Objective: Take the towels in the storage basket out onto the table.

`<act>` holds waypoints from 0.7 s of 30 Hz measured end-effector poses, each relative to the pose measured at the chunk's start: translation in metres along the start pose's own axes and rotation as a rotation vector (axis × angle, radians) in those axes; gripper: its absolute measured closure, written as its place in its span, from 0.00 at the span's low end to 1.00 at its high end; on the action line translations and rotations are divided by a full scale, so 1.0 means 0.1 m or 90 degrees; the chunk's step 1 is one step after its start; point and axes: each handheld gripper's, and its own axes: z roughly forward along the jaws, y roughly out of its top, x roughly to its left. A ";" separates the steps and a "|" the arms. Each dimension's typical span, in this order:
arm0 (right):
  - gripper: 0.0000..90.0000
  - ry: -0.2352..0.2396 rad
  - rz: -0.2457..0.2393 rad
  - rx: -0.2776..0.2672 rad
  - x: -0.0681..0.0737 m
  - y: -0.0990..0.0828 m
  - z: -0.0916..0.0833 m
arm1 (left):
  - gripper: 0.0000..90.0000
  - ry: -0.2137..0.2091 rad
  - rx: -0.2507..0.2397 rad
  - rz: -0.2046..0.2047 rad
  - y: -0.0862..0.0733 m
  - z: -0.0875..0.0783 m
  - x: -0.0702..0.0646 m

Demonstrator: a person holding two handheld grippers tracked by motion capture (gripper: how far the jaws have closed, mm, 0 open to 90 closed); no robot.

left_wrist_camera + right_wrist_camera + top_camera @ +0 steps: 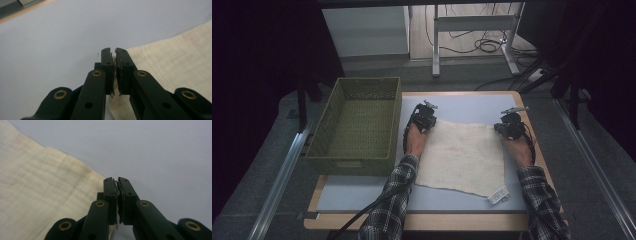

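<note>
Left gripper (113, 51) has its 2 black jaws pressed together, pinching the far left corner of the cream woven cloth (462, 155). Right gripper (117, 180) is clamped the same way on the far right corner. The cloth lies flat on the pale blue table mat (362, 195), mid-table between both plaid-sleeved forearms, a small white tag (498, 195) at its near right corner. Just left of the left gripper (424, 117) stands the olive-green woven basket (357, 125).

Dim room, grey floor (272, 150). Beyond the surface's (362, 197) far edge stand a white cabinet (364, 31) and a metal desk frame (474, 25), black cables (484, 45) beneath.
</note>
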 end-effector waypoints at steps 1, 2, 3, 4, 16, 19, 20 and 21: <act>0.95 0.001 0.001 -0.007 0.00 0.01 -0.04 | 0.95 -0.003 -0.010 -0.005 0.02 -0.05 0.01; 0.95 0.002 0.004 -0.014 -0.01 0.02 -0.08 | 0.95 -0.002 -0.021 -0.002 0.04 -0.12 0.01; 0.95 0.004 0.005 -0.022 -0.02 0.03 -0.13 | 0.95 -0.001 -0.027 0.002 0.06 -0.17 0.00; 0.95 0.006 0.008 -0.028 -0.02 0.03 -0.18 | 0.95 0.001 -0.034 0.005 0.07 -0.22 -0.01; 0.95 0.031 -0.005 -0.083 0.02 -0.05 -0.66 | 0.95 0.015 -0.077 0.031 -0.05 -0.61 -0.18; 0.95 0.043 -0.008 -0.091 0.04 -0.13 -0.76 | 0.95 0.005 -0.090 0.026 -0.14 -0.69 -0.24; 0.95 0.049 -0.006 -0.094 0.05 -0.17 -0.80 | 0.95 0.002 -0.093 0.026 -0.16 -0.71 -0.26; 0.95 0.053 -0.007 -0.094 0.06 -0.19 -0.82 | 0.95 -0.002 -0.097 0.029 -0.19 -0.74 -0.28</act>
